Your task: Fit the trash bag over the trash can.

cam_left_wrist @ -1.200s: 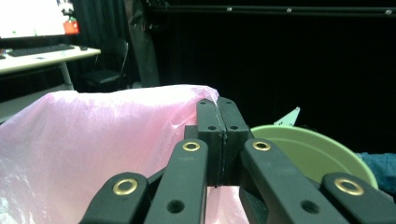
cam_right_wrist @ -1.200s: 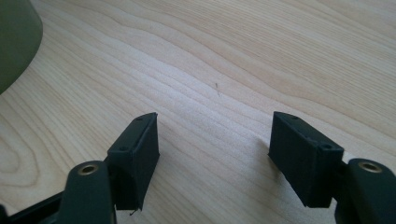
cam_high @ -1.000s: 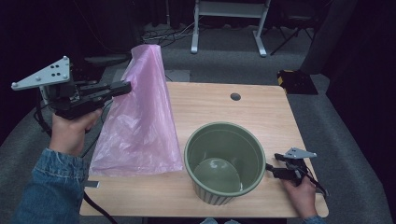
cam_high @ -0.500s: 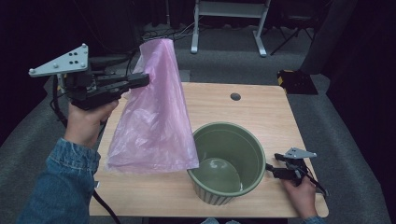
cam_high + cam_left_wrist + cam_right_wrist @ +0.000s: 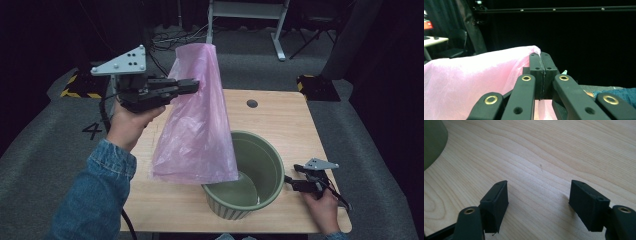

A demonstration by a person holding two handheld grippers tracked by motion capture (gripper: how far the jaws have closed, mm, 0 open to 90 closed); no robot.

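Above the table's (image 5: 280, 107) left half, the left gripper (image 5: 192, 86), jaws pressed together, pinches a thin pink plastic bag (image 5: 197, 135) by its upper edge, hanging beside the green bin (image 5: 267, 165). Light, limp and slippery, it wants rim holds. Right gripper (image 5: 295, 184) rests spread.

A dark recording studio: black curtains (image 5: 584, 37), grey carpet (image 5: 50, 150), and a metal stand (image 5: 245, 15).

The left gripper (image 5: 192, 85) has carried the pink bag (image 5: 197, 130) rightward, partly over the green pot (image 5: 265, 165).
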